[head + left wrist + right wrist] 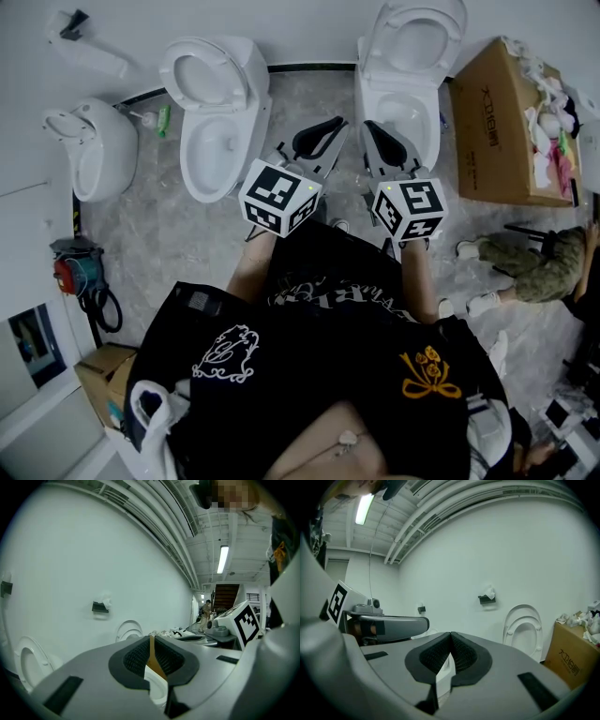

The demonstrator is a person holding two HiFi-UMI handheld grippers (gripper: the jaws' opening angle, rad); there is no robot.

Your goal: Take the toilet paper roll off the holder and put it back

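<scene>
A black wall holder (pixel 487 598) carrying white toilet paper hangs on the white wall, left of a raised toilet seat (pixel 523 629). The left gripper view shows the same holder (pixel 100 605) at its left. Both grippers are held side by side in front of my chest, well short of that wall. My left gripper (pixel 330 129) has its jaws together except for a thin slit, with nothing between them. My right gripper (pixel 375 136) is shut and empty. Each gripper's marker cube faces up.
Two white toilets (pixel 217 112) (pixel 412 56) stand ahead, and a third fixture (pixel 94 145) at the left. An open cardboard box (pixel 497 122) of white items stands at the right. A seated person's legs (pixel 525 267) are at the right. A second black holder (pixel 421 609) hangs farther left.
</scene>
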